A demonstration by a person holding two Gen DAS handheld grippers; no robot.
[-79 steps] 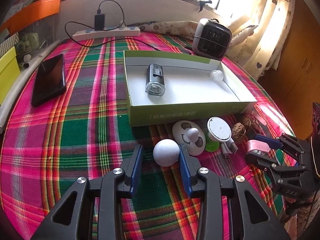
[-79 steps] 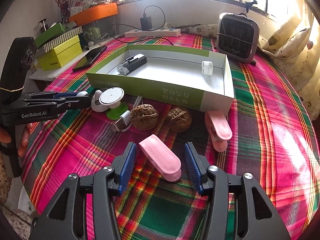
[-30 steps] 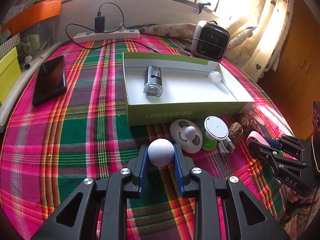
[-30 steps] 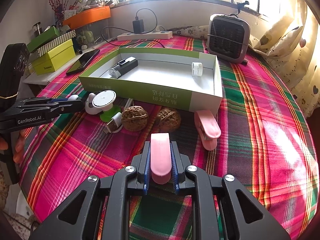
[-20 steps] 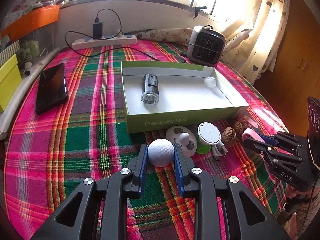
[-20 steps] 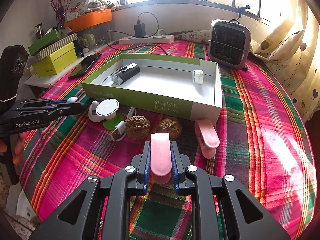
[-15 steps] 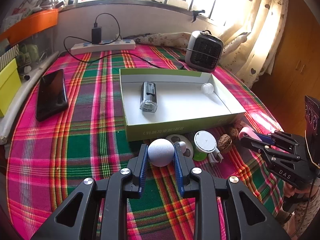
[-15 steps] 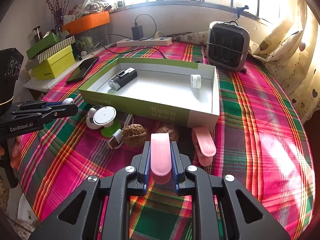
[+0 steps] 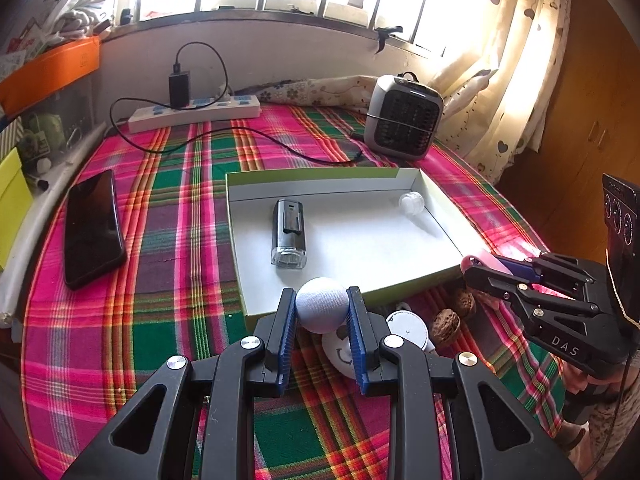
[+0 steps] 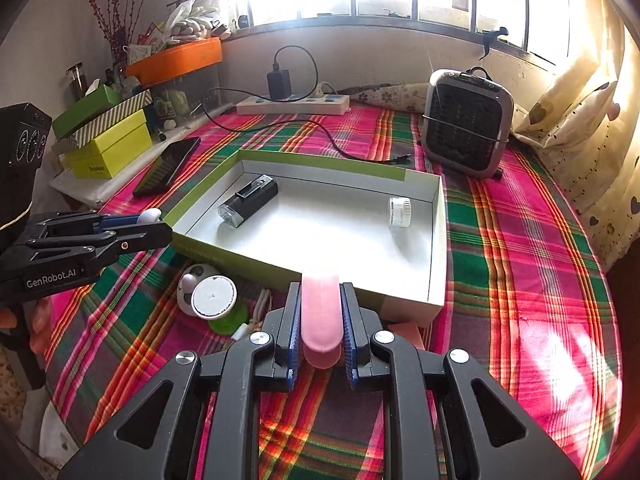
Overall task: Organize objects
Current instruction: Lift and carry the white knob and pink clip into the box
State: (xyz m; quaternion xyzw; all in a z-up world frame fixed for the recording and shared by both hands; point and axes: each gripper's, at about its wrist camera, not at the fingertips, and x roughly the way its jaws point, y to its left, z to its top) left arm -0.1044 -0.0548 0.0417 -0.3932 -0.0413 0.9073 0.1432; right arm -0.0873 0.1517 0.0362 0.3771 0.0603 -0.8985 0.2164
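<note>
Both grippers have lifted their loads toward the box since the earlier frame.

The left gripper (image 9: 322, 314) clamps a grey ball (image 9: 322, 309) above the near wall of the box (image 9: 236, 236); released early, it could roll off. At right, the right gripper (image 10: 321, 322) pinches a pink clip (image 10: 321, 312) at the near rim, which might snag the wall.

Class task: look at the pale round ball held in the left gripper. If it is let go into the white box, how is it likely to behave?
The ball looks fully round, so it would probably roll once released. The box has low walls that should stop it. Its matte, fabric-like surface suggests that the left gripper holds it without much slipping.
</note>
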